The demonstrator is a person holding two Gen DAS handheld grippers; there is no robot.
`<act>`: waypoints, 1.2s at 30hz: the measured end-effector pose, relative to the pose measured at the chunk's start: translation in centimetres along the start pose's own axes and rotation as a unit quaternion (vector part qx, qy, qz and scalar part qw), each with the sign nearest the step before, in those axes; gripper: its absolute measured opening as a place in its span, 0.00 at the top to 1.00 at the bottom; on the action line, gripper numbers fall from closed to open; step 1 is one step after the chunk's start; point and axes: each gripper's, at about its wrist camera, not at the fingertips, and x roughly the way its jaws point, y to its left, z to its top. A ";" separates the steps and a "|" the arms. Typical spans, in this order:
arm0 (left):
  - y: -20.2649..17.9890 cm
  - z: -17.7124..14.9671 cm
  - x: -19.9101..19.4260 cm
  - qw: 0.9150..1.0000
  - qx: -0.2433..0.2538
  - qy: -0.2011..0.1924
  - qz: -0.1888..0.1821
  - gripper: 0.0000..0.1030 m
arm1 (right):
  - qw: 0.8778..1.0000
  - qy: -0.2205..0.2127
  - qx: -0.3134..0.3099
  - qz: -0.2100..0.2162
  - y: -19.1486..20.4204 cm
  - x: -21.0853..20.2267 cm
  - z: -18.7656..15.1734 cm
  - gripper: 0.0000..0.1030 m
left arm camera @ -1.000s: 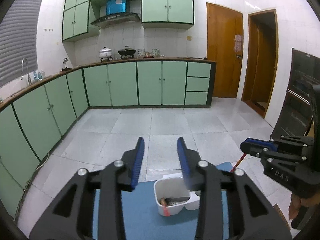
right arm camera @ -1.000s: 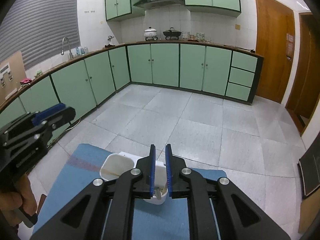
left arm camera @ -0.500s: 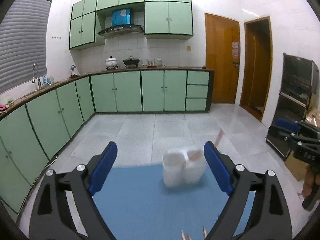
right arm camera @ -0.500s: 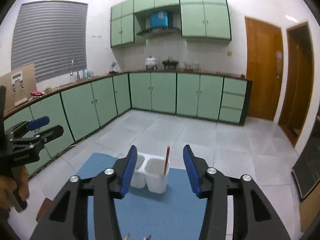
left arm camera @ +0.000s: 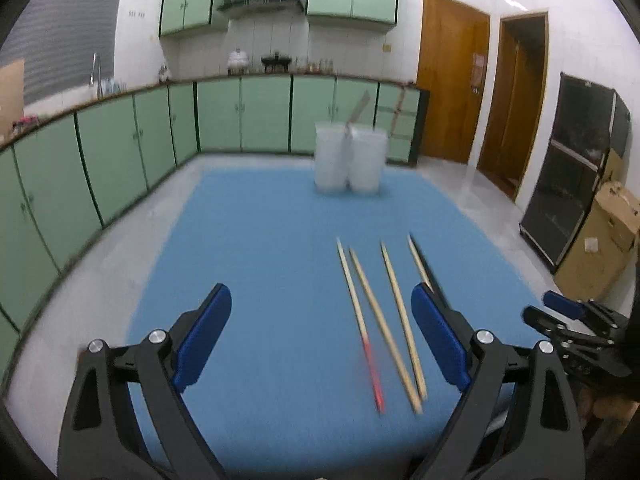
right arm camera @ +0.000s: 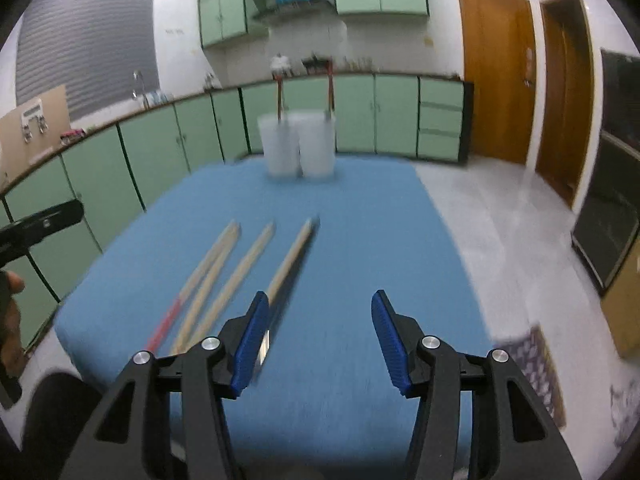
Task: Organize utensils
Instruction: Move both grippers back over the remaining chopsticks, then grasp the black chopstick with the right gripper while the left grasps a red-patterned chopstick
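the chopsticks [left arm camera: 382, 320] lie on the blue worktop [left arm camera: 260, 240] toward its near right edge, long axes running near-to-far. the left gripper [left arm camera: 320, 340], just opened wide, and the right gripper [right arm camera: 316, 336], just opened halfway, are empty. the right looks nearer. the white holder [left arm camera: 348, 158] stands at the far edge.

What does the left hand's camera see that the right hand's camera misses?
Only the left wrist view shows the cardboard box by the dark cabinet and the right gripper. Only the right wrist view shows the patterned cloth on the floor and a hand at the picture's left edge. Both show the blue mat, the loose chopsticks and the white holder.
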 end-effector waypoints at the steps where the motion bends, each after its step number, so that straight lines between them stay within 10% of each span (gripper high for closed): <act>1: -0.1 -1.0 0.1 1.000 0.001 0.007 0.001 0.14 | 1.000 0.011 0.004 0.002 0.4 0.3 -1.2 0.54; 20: -1.6 -7.6 4.3 0.995 0.023 0.088 0.029 0.19 | 0.999 0.023 -0.048 0.003 3.9 4.0 -3.6 0.59; 26: -1.6 -7.5 5.4 0.995 0.015 0.091 0.030 0.22 | 0.999 0.021 -0.041 0.002 3.5 5.0 -2.8 0.84; 36: -2.5 -7.1 6.2 0.996 0.009 0.075 0.043 0.55 | 1.000 0.016 -0.005 -0.021 1.4 5.4 -2.5 0.94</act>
